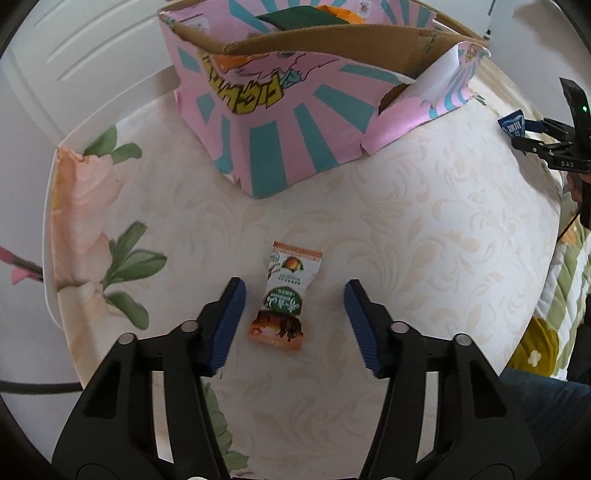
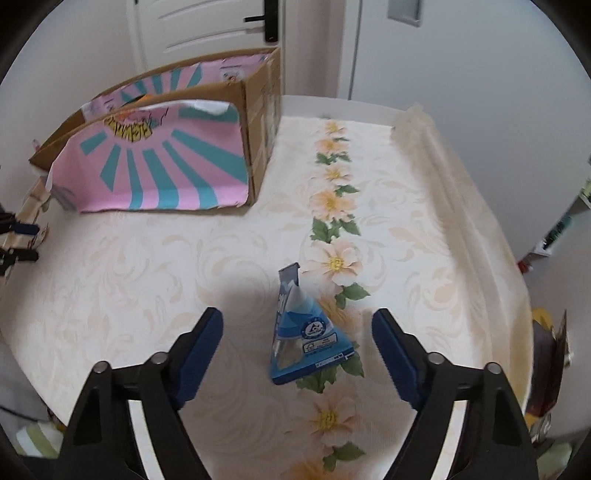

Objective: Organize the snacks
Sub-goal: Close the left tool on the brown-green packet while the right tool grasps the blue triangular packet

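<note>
**Two tongs poised over two snacks, box waiting at the far side**

Left wrist view: the left tongs (image 1: 293, 291) point steeply down at the tabletop (image 1: 424, 229), its blue pads standing apart on either side of a small orange-and-white snack packet (image 1: 282, 295). The pads do not touch the packet, which lies flat near the middle of the tabletop. Toward the far edge stands a cardboard box (image 1: 295, 122) wrapped in pink paper with teal rays and yellow lettering; its paper is torn and curling at one corner. Inside the box, a dark green packet (image 1: 295, 18) and something orange (image 1: 338, 13) show above the rim. At the right edge of the tabletop the right tongs (image 1: 517, 131) appear with a blue packet end just at their tips. The tabletop cloth is cream with a leafy pattern and pink flowers along its left edge. A white panelled door (image 1: 74, 55) stands behind.

Right wrist view: the right tongs (image 2: 297, 332) are spread wide around a blue triangular snack packet (image 2: 306, 332) that stands tilted on the flower band of the cloth; neither pad touches it. The box (image 2: 166, 166) sits at the far left corner of the tabletop, its plain cardboard end facing right; what it holds is hard to make out from here. The left tongs' tips (image 2: 22, 240) peek in at the left edge. Behind are a white door with a black handle (image 2: 258, 18) and a pale wall.
</note>
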The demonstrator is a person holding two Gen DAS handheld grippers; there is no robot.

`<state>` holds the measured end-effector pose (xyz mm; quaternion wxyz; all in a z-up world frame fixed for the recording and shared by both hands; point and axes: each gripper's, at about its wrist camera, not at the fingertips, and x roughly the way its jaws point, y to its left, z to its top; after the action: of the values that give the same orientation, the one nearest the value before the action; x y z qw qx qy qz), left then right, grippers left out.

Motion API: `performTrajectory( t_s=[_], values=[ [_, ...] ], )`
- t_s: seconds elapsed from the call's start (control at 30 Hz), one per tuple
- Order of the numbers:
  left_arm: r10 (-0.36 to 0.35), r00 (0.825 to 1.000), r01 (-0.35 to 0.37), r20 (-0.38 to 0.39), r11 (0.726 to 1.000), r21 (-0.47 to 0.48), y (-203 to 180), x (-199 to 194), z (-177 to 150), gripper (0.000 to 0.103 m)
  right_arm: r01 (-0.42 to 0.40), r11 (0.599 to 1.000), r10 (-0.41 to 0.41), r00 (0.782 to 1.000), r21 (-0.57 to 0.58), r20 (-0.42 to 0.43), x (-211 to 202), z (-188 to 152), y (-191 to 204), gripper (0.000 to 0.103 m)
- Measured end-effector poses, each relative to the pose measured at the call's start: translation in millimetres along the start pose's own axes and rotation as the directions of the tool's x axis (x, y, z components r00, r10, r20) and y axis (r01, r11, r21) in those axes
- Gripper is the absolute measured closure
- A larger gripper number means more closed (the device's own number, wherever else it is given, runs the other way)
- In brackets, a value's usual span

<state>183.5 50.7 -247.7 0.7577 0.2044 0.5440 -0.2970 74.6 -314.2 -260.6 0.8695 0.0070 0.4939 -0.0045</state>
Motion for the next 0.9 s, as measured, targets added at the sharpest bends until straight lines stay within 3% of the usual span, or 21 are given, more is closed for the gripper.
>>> performTrajectory(
  t_s=[0.17,0.43,0.5,0.57,0.63,0.9],
  values=[
    [-0.007,1.0,0.008,-0.017,0.999,0.041,-14.6,5.2,7.0,0.067,-0.046,0.997,0.045,0.999,-0.066,-0.024,6.5,4.6,-0.7,0.039],
    [-0.009,0.999,0.01,-0.054,1.0,0.024,-21.2,11.6,15.1,0.069,-0.093,0.987,0.088,0.995,-0.132,-0.046,8.9,7.5,-1.0,0.046],
    [-0.008,0.998,0.009,-0.061,1.0,0.014,-21.2,13.3,16.8,0.07,-0.105,0.984,0.098,0.994,-0.142,-0.054,11.1,10.1,-2.7,0.051],
    [-0.005,0.998,0.005,-0.067,1.0,0.0,-19.9,13.6,18.5,0.078,-0.116,0.981,0.108,0.992,-0.156,-0.062,10.1,10.9,-1.9,0.065],
    [-0.003,0.998,0.002,-0.07,1.0,-0.011,-16.5,12.7,19.2,0.082,-0.124,0.977,0.113,0.991,-0.174,-0.072,8.6,12.0,-2.8,0.071],
    [0.007,0.998,-0.009,-0.061,1.0,-0.019,-23.7,11.2,17.8,0.084,-0.126,0.969,0.112,0.991,-0.211,-0.077,3.1,10.0,0.1,0.073]
  ],
)
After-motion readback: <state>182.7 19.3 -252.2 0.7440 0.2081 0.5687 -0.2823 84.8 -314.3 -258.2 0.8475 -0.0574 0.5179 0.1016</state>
